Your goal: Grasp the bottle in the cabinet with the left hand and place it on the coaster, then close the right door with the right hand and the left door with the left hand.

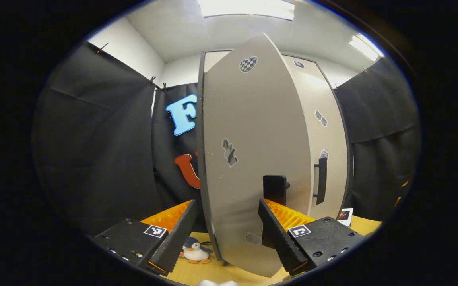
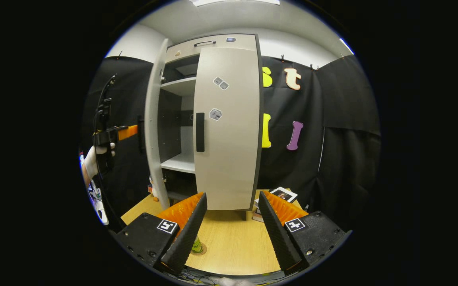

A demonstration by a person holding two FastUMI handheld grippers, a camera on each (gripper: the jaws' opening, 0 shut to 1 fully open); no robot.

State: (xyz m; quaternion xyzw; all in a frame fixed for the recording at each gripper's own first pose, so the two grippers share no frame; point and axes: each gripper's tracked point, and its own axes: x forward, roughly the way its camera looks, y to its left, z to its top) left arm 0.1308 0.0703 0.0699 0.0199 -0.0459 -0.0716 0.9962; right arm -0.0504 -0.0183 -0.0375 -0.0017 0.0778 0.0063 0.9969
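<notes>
Both tongs stand released: the left gripper [image 1: 226, 232] straddles the free edge of the left door [image 1: 253, 159], fingers either side but not pressing, while the right gripper [image 2: 229, 230] hangs empty over the table [image 2: 233, 242]. The bottle [image 2: 195, 245] stands upright, long axis vertical, on the coaster [image 2: 202, 251], and the right door [image 2: 227, 127] looks shut, so I judge closing the left door is the step in hand. That door stands tall, swung out edge-on from the cabinet [image 2: 181, 86]; next it needs a sideways push until flush.
</notes>
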